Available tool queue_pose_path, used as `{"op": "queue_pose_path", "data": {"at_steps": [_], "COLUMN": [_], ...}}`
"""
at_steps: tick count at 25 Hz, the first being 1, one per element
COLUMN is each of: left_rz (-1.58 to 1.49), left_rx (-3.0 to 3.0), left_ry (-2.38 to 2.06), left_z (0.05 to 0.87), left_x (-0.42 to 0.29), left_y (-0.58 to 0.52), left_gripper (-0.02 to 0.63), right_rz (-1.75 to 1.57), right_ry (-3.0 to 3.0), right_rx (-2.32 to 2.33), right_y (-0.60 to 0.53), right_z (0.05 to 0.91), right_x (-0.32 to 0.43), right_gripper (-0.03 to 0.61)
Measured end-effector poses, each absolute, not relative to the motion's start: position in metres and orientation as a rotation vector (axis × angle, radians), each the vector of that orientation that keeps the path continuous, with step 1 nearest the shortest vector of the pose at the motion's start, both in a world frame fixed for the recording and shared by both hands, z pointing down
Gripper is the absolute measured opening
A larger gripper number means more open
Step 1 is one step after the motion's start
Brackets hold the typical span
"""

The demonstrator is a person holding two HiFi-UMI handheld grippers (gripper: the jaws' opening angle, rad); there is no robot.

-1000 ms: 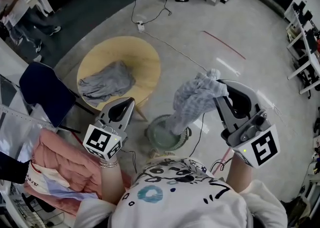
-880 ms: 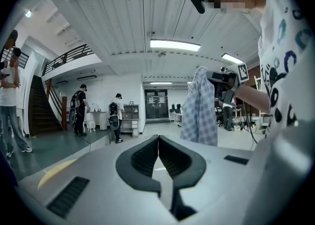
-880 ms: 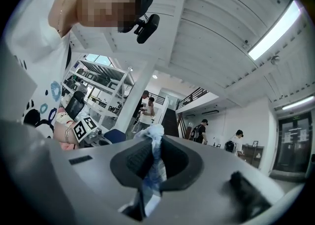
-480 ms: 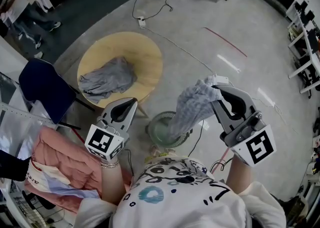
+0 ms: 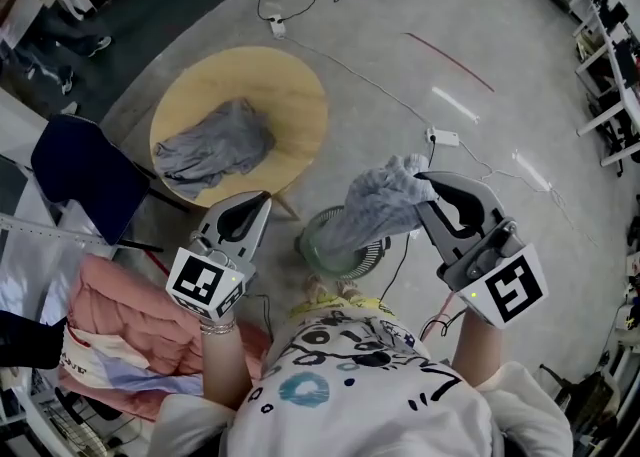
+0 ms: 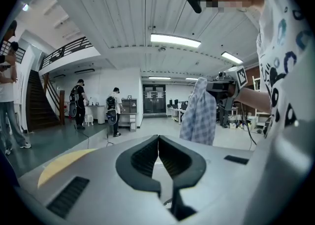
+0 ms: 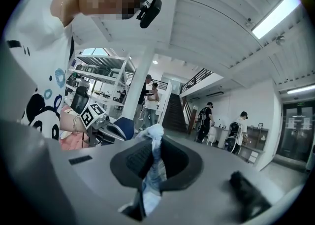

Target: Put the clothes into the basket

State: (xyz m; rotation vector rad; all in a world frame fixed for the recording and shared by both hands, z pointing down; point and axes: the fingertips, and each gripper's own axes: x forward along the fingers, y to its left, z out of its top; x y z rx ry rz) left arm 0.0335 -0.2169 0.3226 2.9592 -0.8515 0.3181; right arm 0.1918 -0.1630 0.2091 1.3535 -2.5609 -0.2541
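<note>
Lowered since before, the right hand-held gripper [image 5: 425, 185] is clamped on the checked cloth [image 5: 375, 207] so that its tail hangs into the basket [image 5: 345, 267], at 5 o'clock from the table [image 5: 290, 95]. The left hand-held gripper [image 5: 262, 201] is closed and empty; a grey garment [image 5: 212, 150] waits on the table.

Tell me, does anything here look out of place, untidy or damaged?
Only one thing: a grey garment lies crumpled on the round wooden table, outside the basket. The checked cloth hangs from the right gripper over the basket, which fits the task. Nothing looks spilled or broken.
</note>
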Motion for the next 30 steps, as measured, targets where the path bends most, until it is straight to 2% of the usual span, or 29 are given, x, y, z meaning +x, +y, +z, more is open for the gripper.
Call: {"op": "queue_pose_path", "data": {"at_steps": [20, 30], "left_rz": [0.355, 0.338], "left_rx": [2.902, 2.830], "left_ry": [-0.870, -1.080], "left_z": [0.350, 0.347], "left_x": [0.032, 0.062], "left_y": [-0.241, -0.226], "left_gripper": [0.015, 0.015], "right_rz": [-0.137, -0.138], "right_ry": [-2.562, -2.618], "right_rx": [1.126, 0.744], "right_y": [-0.200, -0.189], "right_z": [0.271, 0.294], "right_x": [0.170, 0.182], "right_gripper": [0.043, 0.043]}}
